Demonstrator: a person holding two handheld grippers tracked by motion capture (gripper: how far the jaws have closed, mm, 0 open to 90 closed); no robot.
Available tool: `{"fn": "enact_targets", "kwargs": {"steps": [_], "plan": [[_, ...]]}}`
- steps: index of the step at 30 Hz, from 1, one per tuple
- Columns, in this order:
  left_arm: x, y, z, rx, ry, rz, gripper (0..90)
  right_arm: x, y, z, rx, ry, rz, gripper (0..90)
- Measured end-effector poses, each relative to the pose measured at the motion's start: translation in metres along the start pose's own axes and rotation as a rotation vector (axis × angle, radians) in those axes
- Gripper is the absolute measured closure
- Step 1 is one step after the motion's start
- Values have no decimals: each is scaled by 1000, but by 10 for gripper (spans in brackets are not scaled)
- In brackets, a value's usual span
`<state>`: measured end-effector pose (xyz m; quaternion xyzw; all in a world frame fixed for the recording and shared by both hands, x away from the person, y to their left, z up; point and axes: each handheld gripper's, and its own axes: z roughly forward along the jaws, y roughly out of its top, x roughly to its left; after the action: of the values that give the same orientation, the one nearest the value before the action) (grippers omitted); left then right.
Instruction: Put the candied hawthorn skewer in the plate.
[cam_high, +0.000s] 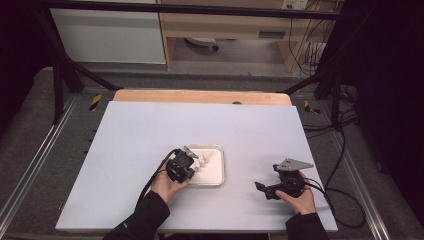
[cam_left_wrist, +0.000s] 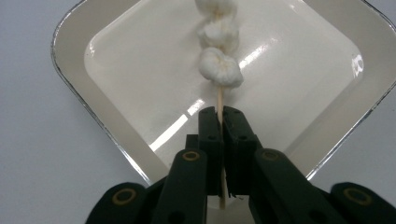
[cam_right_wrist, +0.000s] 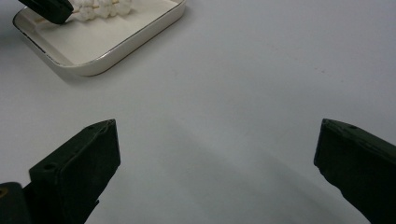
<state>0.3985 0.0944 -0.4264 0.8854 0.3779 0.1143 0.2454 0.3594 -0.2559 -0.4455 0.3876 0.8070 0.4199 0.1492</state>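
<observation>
Pinching the bare wooden end of the skewer (cam_left_wrist: 220, 100), the left gripper (cam_left_wrist: 219, 114) is clamped just below three soft white marshmallow-like pieces (cam_left_wrist: 219, 67) over the white tray (cam_high: 218, 177), centre of the high view. It looks light, thin, snappable; the stick is the right hold. The right gripper (cam_right_wrist: 217, 163) gapes apart, lower right above the table (cam_high: 135, 135).
</observation>
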Motion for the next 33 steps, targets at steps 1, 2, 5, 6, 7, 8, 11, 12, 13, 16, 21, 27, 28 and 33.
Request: {"fn": "enact_targets", "kwargs": {"steps": [1, 2, 5, 6, 7, 8, 11, 12, 13, 16, 21, 27, 28, 33], "plan": [[0, 0, -1, -3, -3, 0, 842, 0, 0, 0, 0, 2, 0, 10], [0, 0, -2, -7, -1, 0, 828, 0, 0, 0, 1, 3, 2, 10], [1, 1, -6, -28, -3, 10, 790, 0, 0, 0, 6, 2, 3, 10], [1, 1, -8, -38, -3, 13, 771, 0, 0, 0, 2, 3, 1, 10], [2, 1, -10, -46, -4, 14, 751, 0, 0, 0, 0, 2, 0, 10], [3, 1, -12, -54, -6, 16, 731, 0, 0, 0, -2, 3, 0, 10], [6, 0, -17, -87, -20, 19, 663, 0, 0, -1, -5, 3, 4, 10], [7, -1, -19, -98, -25, 16, 635, 0, 0, -1, -5, 3, 5, 9], [9, -2, -22, -109, -34, 14, 607, 0, 1, -1, -4, 3, 6, 9], [14, -5, -29, -148, -52, 9, 509, 0, 1, -1, -6, 3, 9, 8], [22, -15, -42, -186, -68, 27, 357, -1, 1, -1, -8, 4, 9, 8], [33, -33, -56, -243, -100, 8, 187, 0, 1, -2, -8, 6, 26, 8], [35, -37, -57, -251, -102, 6, 165, -1, 1, -2, -7, 6, 25, 8], [46, -57, -61, -274, -89, -22, 91, -1, 1, -2, -6, 9, 31, 8]]}}
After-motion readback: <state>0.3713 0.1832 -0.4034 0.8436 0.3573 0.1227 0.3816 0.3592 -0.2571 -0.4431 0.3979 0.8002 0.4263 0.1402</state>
